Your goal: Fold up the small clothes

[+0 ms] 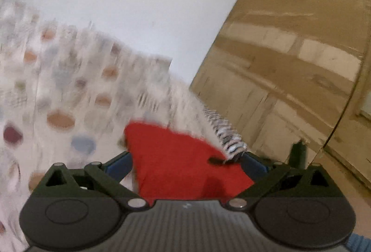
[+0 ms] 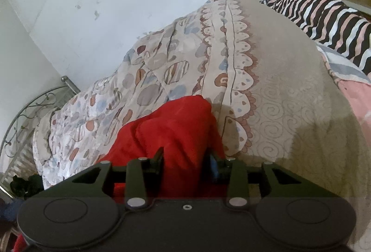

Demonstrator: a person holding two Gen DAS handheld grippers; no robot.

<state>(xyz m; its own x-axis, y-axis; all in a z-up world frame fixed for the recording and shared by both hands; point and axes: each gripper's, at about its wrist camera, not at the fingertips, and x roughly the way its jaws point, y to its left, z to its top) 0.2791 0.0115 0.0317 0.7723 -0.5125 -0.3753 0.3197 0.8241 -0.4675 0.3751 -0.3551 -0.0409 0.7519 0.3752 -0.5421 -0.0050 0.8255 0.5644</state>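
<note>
A small red garment (image 1: 176, 159) lies on the bed. In the left wrist view, which is blurred by motion, the left gripper (image 1: 185, 159) stands with its blue-padded jaws wide apart and the red cloth between them, not clamped. In the right wrist view the right gripper (image 2: 187, 162) has its jaws close together, shut on a bunched fold of the red garment (image 2: 171, 122), which rises in a hump in front of the fingers. How the rest of the garment lies is hidden by the gripper bodies.
A quilt with coloured ovals (image 2: 143, 87) and a beige pillow with swirl stitching (image 2: 285, 89) cover the bed. A black, white and pink striped cloth (image 2: 324, 17) lies at the far right. A metal bed frame (image 2: 30, 101) is at left. A wooden wardrobe (image 1: 301, 55) stands at right.
</note>
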